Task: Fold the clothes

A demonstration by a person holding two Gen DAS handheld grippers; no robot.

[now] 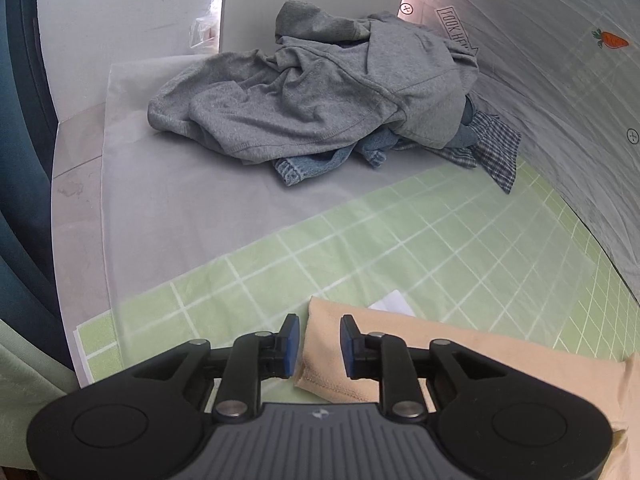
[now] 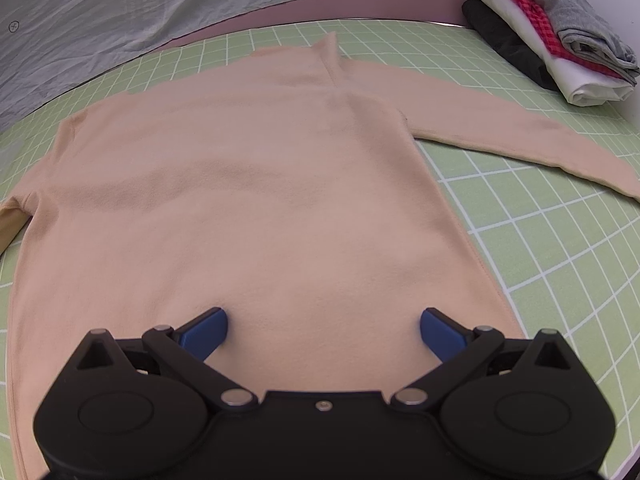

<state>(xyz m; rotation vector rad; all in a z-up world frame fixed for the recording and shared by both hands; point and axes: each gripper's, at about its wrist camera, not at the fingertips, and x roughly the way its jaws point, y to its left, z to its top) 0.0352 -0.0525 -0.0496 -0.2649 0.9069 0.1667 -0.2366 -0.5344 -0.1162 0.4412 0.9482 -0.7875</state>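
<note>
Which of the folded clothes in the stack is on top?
The grey garment; the red checked one, the white one and the dark one lie beneath it.

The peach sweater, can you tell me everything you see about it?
The peach sweater looks soft and fuzzy, like fleece. It lies flat on the green checked mat, neck away from the right camera, one long sleeve stretched out to the right. The right tongs stand wide open over its lower part. The left tongs sit open around a sleeve end, not squeezing it.
</note>
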